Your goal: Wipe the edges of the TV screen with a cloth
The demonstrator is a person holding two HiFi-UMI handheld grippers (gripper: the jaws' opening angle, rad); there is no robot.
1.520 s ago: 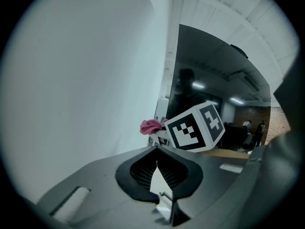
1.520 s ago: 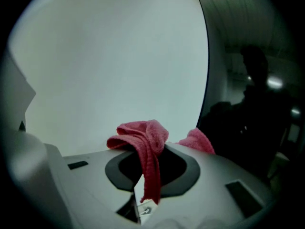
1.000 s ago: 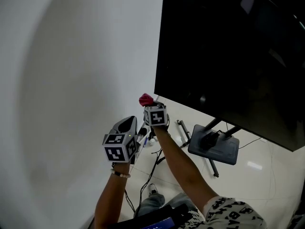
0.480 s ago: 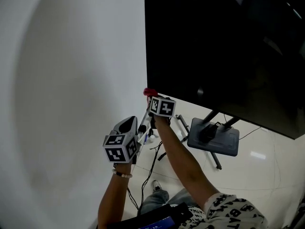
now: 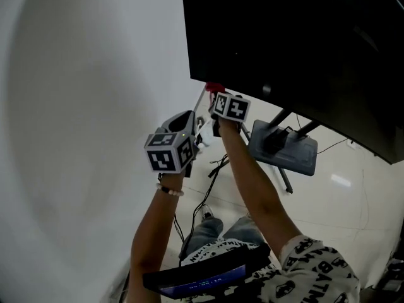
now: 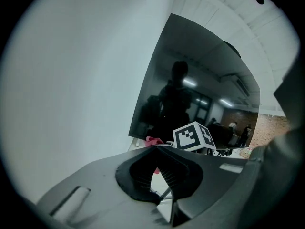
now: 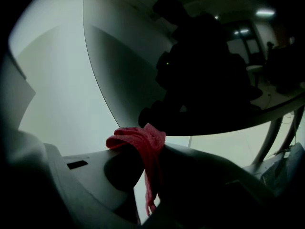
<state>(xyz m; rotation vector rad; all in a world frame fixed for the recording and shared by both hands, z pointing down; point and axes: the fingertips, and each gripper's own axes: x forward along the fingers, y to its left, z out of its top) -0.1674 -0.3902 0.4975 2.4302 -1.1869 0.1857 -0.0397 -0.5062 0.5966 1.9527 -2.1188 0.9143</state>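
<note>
The big black TV screen (image 5: 297,49) stands on a floor stand against a white wall. My right gripper (image 5: 213,92) is shut on a red cloth (image 5: 214,88), which touches the screen's lower edge near its bottom left corner. The right gripper view has the cloth (image 7: 143,144) bunched at the jaw tips just under the dark screen (image 7: 190,66). My left gripper (image 5: 189,131) hangs lower and to the left, away from the TV, shut with nothing in it. In the left gripper view the cloth (image 6: 152,140) and the screen (image 6: 195,94) lie ahead.
The TV stand's dark base plate (image 5: 283,154) and legs rest on the pale tiled floor to the right of my arms. Cables (image 5: 211,169) trail on the floor under the screen. The white wall (image 5: 82,106) fills the left side.
My right gripper has carried the red cloth up and right, from below the bottom left corner onto the screen's lower edge. The left gripper has risen a little.
</note>
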